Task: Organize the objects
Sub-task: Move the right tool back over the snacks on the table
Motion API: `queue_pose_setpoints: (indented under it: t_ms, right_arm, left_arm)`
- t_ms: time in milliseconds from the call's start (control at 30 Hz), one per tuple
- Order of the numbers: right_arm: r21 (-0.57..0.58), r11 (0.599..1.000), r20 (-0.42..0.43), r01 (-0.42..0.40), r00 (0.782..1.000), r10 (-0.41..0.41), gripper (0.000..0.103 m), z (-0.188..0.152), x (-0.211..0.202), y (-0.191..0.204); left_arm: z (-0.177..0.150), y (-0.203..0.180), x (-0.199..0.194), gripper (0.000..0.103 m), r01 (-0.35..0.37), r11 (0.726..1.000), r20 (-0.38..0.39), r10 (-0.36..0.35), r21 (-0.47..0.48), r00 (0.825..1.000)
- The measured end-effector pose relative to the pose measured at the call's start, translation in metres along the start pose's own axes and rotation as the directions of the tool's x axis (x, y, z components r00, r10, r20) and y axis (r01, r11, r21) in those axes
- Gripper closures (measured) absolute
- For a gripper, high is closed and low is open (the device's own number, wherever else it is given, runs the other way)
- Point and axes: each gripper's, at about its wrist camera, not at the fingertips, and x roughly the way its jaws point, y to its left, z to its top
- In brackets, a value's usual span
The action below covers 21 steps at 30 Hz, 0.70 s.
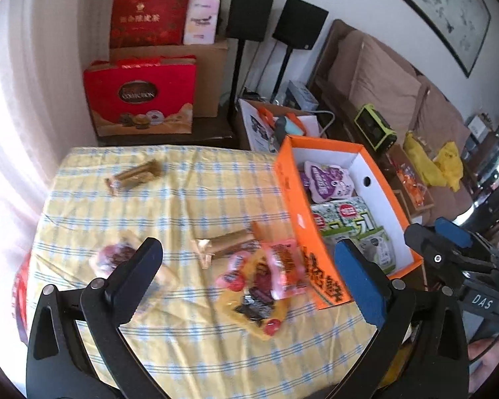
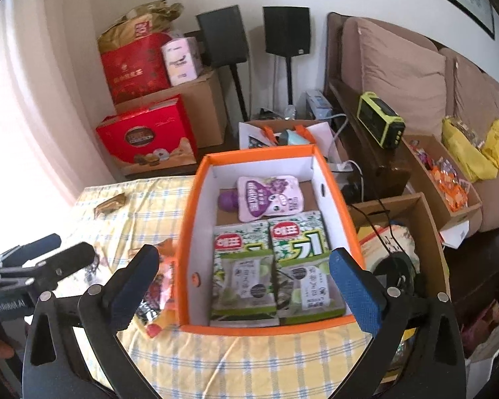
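Note:
An orange box (image 2: 186,232) with white inner walls stands on the yellow checked tablecloth (image 2: 249,359). Inside it lie a purple pouch (image 2: 269,196) and two green seaweed packs (image 2: 243,266) side by side. My right gripper (image 2: 244,253) hovers open over the box's near end, nothing between its fingers. My left gripper (image 1: 248,244) is open above loose snacks to the left of the box (image 1: 299,219): a pile of pink and yellow packets (image 1: 266,282), a gold bar (image 1: 226,244) and a dark red packet (image 1: 116,256). Another gold bar (image 1: 136,176) lies farther back.
Red gift bags (image 1: 139,96) and cardboard boxes stand behind the table, with two black speakers (image 2: 286,30) on stands. Right of the table are an open cardboard box (image 2: 425,232) with cables, a green device (image 2: 379,123) and a sofa (image 2: 402,76) with yellow bags.

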Motion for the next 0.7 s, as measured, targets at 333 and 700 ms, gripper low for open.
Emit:
queue_pose_setpoints:
  t_ms: [333, 700]
  right_arm:
    - [-0.062, 0.994, -0.034, -0.089, 0.996, 0.087, 0.0, 0.006, 0.003, 0.044]
    - [-0.109, 0.979, -0.09, -0.17, 0.983, 0.16, 0.005, 0.0, 0.027, 0.087]
  left_arm:
    - [0.0, 0.078, -0.03, 0.0, -0.122, 0.992, -0.017, 0.122, -0.008, 0.992]
    - [-0.02, 0.137, -0.027, 0.0, -0.123, 0.988, -0.056, 0.119, -0.089, 0.991]
